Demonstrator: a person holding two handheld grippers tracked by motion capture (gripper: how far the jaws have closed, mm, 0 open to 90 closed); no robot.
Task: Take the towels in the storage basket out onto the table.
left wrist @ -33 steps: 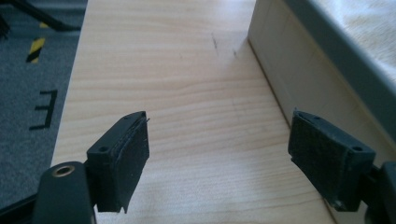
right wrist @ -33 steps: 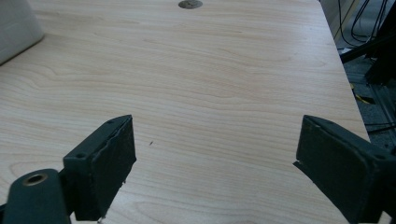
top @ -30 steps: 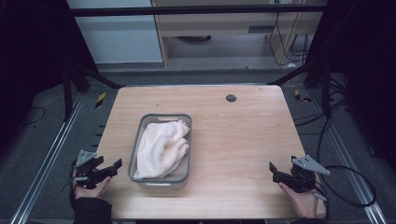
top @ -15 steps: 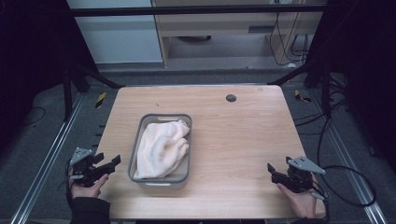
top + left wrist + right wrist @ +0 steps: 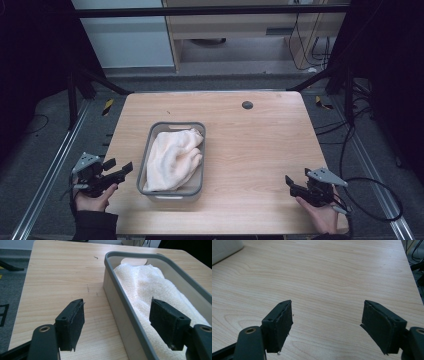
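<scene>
Left hand-held gripper (image 5: 116,169) low at counter's (image 5: 260,145) near-left edge, jaws wide apart, empty. Grey plastic tub (image 5: 172,191) holding cream towel (image 5: 172,159) just right of it. Right hand-held gripper (image 5: 292,184) near-right, gaping, empty.

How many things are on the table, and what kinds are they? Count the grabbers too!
Grey basket: 1
Cream towel, lying in the basket: 1
Grabbers: 2, the left gripper and the right gripper, both open
Small dark round spot on the table: 1
Total: 5
</scene>
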